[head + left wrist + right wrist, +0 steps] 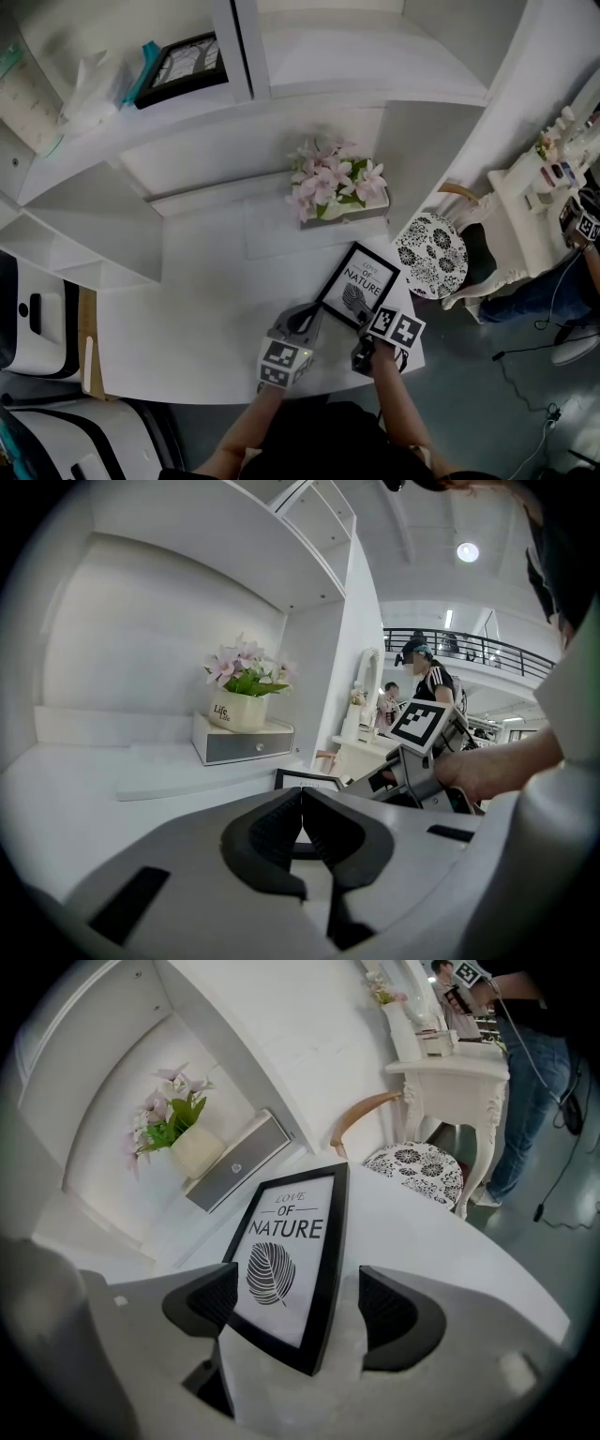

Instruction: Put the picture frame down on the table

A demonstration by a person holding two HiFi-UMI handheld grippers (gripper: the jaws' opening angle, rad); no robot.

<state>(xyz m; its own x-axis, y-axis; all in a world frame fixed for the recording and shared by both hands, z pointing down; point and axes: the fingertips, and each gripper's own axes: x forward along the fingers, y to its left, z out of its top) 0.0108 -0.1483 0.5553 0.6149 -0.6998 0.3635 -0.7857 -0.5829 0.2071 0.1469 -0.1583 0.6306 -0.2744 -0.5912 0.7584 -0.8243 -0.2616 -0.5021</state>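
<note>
The black picture frame point(358, 286) with the "LOVE OF NATURE" leaf print lies flat on the white table point(206, 309), near its front right corner. My right gripper point(364, 342) is open, its jaws standing wide on either side of the picture frame's point(291, 1260) near corner without touching it; the right gripper's midpoint point(295, 1302) is over that corner. My left gripper point(314, 317) rests just left of the frame, shut with its tips together point(302, 794) and nothing between them. Past those tips the frame's edge point(307, 779) shows, with the right gripper point(417, 761) beside it.
A pot of pink flowers point(333, 183) stands on a small grey drawer box at the back. A patterned chair point(430, 255) is tucked against the table's right side. A second framed picture point(183, 67) lies on the upper shelf. A white dressing table point(530, 197) and a person are at right.
</note>
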